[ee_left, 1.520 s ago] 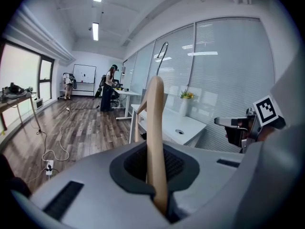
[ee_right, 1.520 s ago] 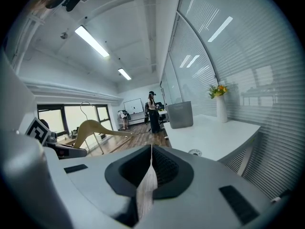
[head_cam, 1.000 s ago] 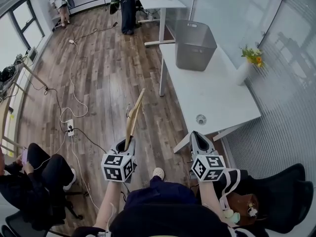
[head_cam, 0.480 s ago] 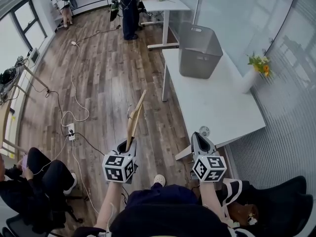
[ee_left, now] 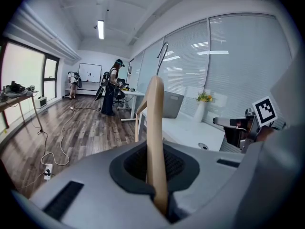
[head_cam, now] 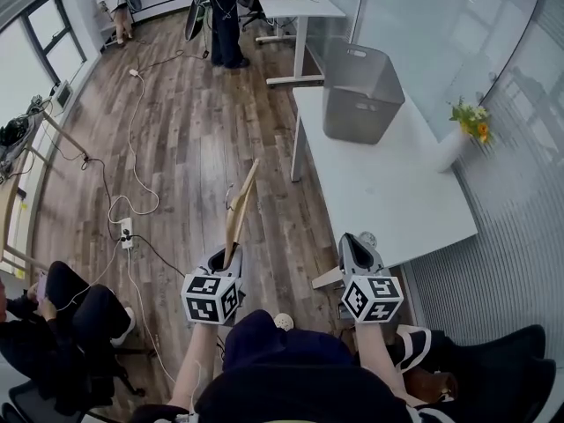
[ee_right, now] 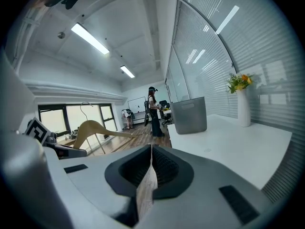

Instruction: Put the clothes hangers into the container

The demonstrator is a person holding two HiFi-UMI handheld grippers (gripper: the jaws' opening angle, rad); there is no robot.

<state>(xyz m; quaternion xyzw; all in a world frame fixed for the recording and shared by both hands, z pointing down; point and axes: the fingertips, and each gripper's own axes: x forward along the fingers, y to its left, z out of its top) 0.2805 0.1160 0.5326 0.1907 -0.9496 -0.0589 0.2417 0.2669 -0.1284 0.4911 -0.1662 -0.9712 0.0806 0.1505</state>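
Approach leg. Both grippers are being carried forward. In the head view the white table is being brought nearer than a second ago, and its near corner is now being seen just beside the right gripper. The grey container is being kept well apart at the table's far end, so the drop is judged not yet within reach.

The left gripper is being held over the wood floor, left of the table, pointed forward and somewhat down. Its jaws are being kept clamped on the wooden clothes hanger, which is being held slanting up and ahead, hook uppermost. The right gripper is being held alongside with jaws together. The wood-coloured sliver between them is probably floor showing through, not a held thing.
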